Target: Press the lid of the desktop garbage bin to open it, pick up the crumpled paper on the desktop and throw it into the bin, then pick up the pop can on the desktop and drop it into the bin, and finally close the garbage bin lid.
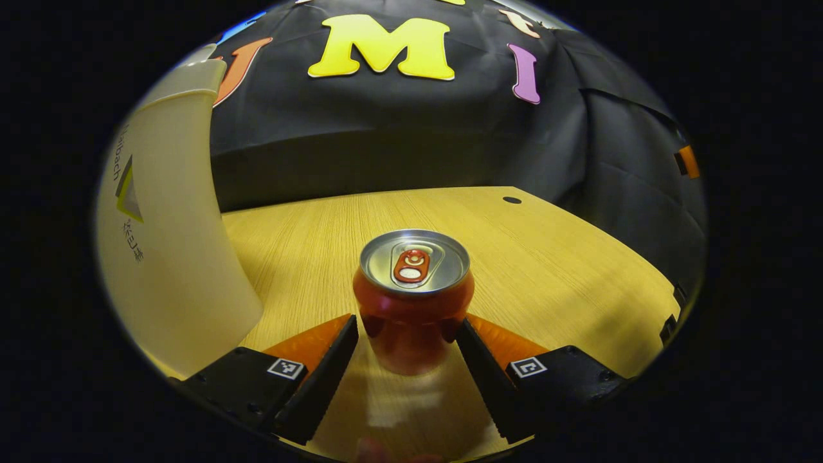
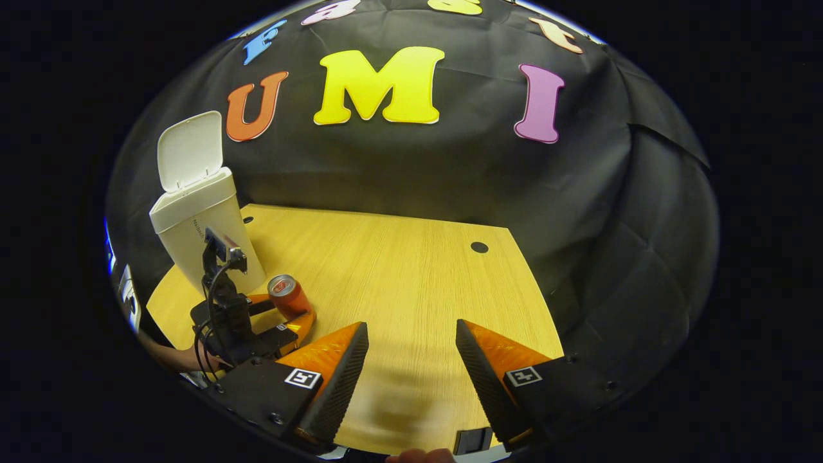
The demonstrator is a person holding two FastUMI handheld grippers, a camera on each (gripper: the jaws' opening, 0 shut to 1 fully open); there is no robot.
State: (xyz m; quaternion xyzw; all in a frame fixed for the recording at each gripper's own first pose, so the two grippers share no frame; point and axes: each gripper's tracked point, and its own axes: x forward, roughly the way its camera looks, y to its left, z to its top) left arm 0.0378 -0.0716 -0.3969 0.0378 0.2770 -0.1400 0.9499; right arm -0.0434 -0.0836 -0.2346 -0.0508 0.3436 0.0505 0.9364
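One red pop can (image 1: pixel 411 302) with a silver top stands upright on the wooden table (image 1: pixel 546 270), between the left gripper (image 1: pixel 406 334) fingers, which press its sides. One white bin (image 2: pixel 199 218) stands just left, lid (image 2: pixel 189 149) up. The right gripper (image 2: pixel 411 357) hangs released over the near table. The bin's inside is hidden.

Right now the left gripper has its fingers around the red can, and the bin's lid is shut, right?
Not quite. The lid is open, standing up behind the bin, as the right gripper view shows. The rest holds: the left gripper has a finger on each side of the can, which stands upright on the table.
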